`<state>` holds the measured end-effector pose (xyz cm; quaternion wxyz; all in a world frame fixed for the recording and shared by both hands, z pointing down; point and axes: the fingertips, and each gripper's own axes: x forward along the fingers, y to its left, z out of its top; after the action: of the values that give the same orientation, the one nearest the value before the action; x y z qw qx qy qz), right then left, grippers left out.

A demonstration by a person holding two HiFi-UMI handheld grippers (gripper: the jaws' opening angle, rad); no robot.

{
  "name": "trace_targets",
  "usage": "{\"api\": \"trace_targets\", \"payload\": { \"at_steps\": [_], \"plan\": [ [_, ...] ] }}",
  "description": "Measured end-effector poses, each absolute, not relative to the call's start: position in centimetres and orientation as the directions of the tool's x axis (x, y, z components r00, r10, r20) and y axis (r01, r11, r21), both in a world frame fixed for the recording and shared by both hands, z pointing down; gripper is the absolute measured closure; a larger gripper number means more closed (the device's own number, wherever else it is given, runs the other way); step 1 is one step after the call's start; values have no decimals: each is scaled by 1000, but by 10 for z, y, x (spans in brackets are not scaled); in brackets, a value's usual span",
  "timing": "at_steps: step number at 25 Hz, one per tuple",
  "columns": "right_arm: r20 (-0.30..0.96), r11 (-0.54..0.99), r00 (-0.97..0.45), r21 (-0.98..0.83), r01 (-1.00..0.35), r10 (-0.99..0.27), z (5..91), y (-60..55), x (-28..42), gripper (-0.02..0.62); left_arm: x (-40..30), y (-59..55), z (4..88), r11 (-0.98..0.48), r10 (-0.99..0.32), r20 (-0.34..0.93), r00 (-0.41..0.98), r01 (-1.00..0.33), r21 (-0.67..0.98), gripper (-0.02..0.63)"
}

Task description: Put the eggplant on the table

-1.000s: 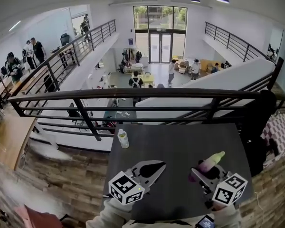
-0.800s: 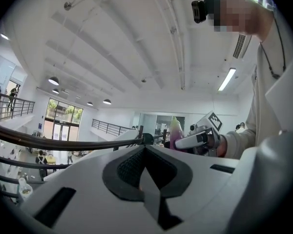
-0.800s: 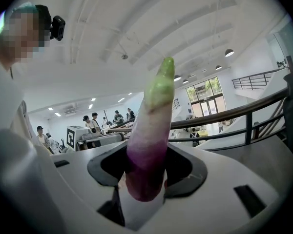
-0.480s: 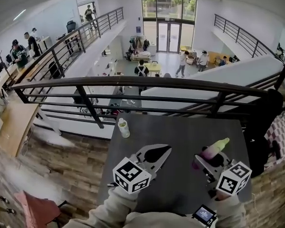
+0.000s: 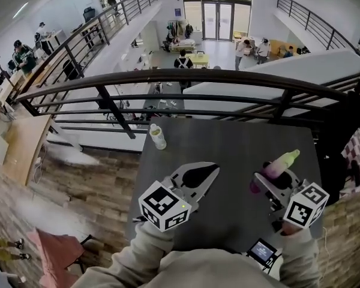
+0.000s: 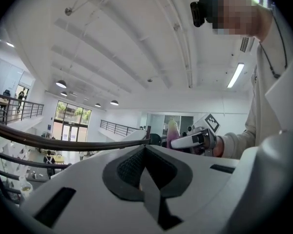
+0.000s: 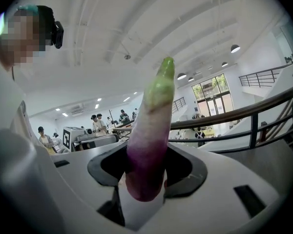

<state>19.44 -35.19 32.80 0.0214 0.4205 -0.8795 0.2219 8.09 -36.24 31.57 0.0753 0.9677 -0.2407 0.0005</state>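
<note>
The eggplant (image 5: 279, 164) is purple with a pale green tip. It sticks up and forward out of my right gripper (image 5: 265, 182), which is shut on its purple end, above the right part of the dark grey table (image 5: 240, 143). In the right gripper view the eggplant (image 7: 149, 140) stands between the pads (image 7: 183, 167). My left gripper (image 5: 199, 177) hovers over the table's middle, shut, with nothing in it. Its jaws meet at a seam in the left gripper view (image 6: 145, 150). That view also shows the eggplant (image 6: 173, 130) off to the right.
A small plastic bottle (image 5: 158, 137) stands at the table's far left corner. A black railing (image 5: 198, 77) runs just beyond the table's far edge, with a drop to a lower floor behind it. A small screen (image 5: 261, 251) sits by my right sleeve.
The head view has tipped further down. Both grippers have drifted a little across the table. The eggplant stays gripped in the right one and the left stays shut.
</note>
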Motion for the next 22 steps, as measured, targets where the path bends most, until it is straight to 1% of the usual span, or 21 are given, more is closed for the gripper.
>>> {"api": "trace_targets", "payload": {
  "at_steps": [4,9,15,22],
  "plan": [
    [256,519,-639,-405,-752,-726,342,-354,192,376,75,-367,332,-864,-464,72,883,-469,181,604],
    [265,535,-649,-391,-749,-713,350,-359,189,376,77,-372,343,-863,-462,70,884,-466,193,604],
    [314,511,-642,-409,-757,-700,376,-358,192,376,77,-370,361,-863,-442,92,892,-451,228,604],
    [355,479,-639,-445,-757,-682,401,-352,196,376,79,-369,400,-849,-425,160,891,-453,272,604]
  ]
}}
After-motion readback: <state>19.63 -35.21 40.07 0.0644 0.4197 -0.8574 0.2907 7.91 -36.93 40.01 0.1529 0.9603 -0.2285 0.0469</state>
